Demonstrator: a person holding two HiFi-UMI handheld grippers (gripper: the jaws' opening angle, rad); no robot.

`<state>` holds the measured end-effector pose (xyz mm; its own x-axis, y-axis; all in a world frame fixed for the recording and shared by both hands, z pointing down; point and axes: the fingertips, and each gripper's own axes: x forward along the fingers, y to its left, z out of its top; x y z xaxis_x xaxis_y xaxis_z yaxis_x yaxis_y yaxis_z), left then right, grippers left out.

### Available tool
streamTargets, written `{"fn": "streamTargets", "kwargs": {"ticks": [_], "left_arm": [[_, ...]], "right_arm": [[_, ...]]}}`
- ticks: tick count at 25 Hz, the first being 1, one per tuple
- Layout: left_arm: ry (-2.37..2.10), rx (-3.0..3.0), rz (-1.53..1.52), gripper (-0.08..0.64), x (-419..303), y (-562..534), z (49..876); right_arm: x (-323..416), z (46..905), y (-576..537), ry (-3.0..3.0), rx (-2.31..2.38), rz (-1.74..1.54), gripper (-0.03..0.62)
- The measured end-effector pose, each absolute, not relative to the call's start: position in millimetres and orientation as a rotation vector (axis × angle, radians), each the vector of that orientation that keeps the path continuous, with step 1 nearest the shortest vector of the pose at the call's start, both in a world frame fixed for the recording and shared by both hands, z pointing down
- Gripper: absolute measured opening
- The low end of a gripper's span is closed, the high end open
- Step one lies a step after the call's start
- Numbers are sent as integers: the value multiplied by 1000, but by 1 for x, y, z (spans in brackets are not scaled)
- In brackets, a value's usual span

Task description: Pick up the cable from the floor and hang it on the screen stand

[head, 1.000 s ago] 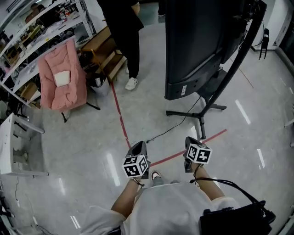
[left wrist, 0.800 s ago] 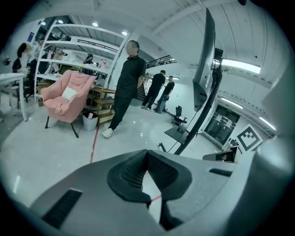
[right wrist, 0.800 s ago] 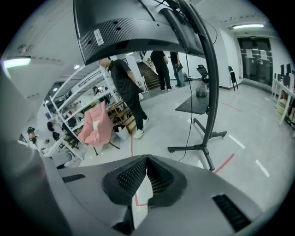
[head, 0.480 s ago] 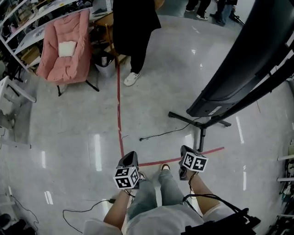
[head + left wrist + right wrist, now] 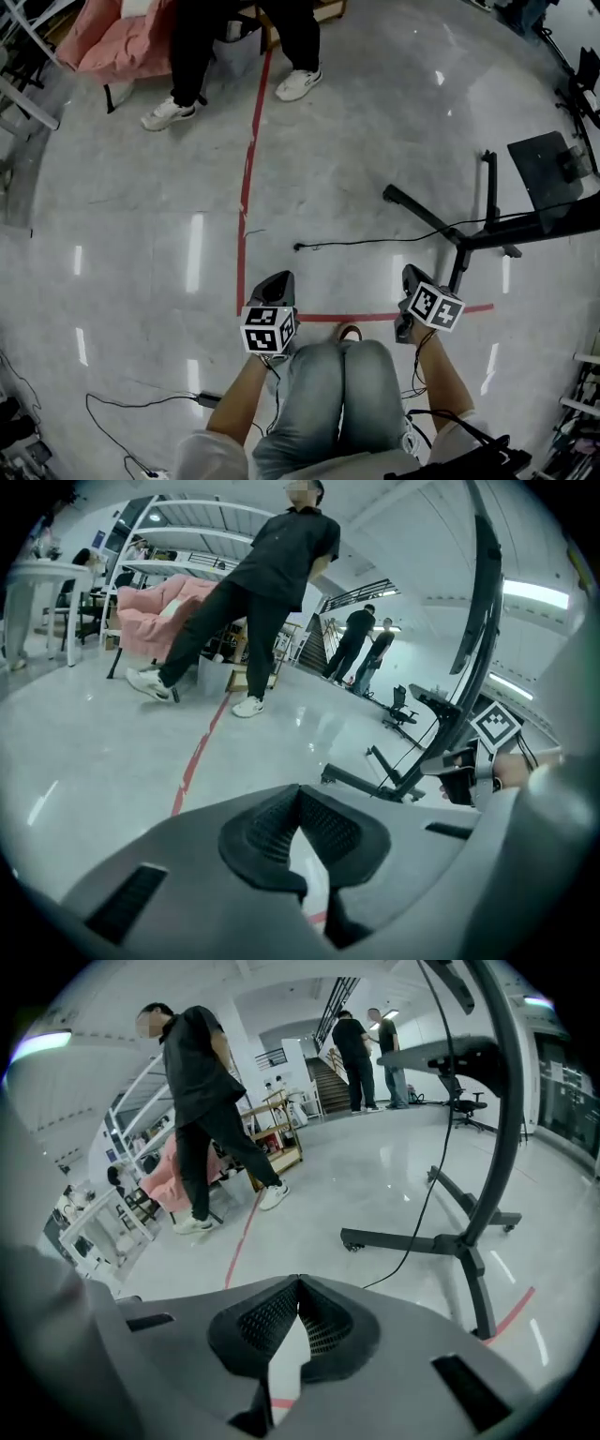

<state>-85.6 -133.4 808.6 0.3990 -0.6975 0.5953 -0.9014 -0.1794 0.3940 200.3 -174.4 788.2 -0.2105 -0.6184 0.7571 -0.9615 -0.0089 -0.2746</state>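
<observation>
A thin black cable lies on the grey floor. Its plug end is at the left, and it runs right to the screen stand's black base. In the right gripper view the cable drops along the stand's post to the floor. My left gripper is shut and empty, just short of the plug end. Near the stand's base, my right gripper is also shut and empty. Both grippers' pads meet with nothing between them in the left gripper view and the right gripper view.
A person in black stands at the top beside a pink chair. Red tape lines cross the floor. Another cable lies at the lower left. A black plate on a stand is at the right.
The head view has sunk and tipped toward the floor: the screen has left the picture, and the cable and stand base now lie close ahead. Both grippers stayed shut.
</observation>
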Motion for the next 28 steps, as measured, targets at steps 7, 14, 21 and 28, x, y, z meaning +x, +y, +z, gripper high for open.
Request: {"fn": "streamTargets", "kwargs": {"ticks": [7,14,21,28], "left_arm": [[-1308,2014,488,3,-88,-156,1007],[-1106,2228,894,144,-61,-187,1128],[-965,2253,1259,190,-53,-220,1182],[-877,2199,1290,154,-48,-215,1199]], "right_arm": [[229,971,-213,-1908,1607,1058,18],[244,1070,-212,-1938,1611,1100,18],[259,1085,-187,-1923,1647,1108,18],[270,1086,-177,-1886,1678,1122,18]]}}
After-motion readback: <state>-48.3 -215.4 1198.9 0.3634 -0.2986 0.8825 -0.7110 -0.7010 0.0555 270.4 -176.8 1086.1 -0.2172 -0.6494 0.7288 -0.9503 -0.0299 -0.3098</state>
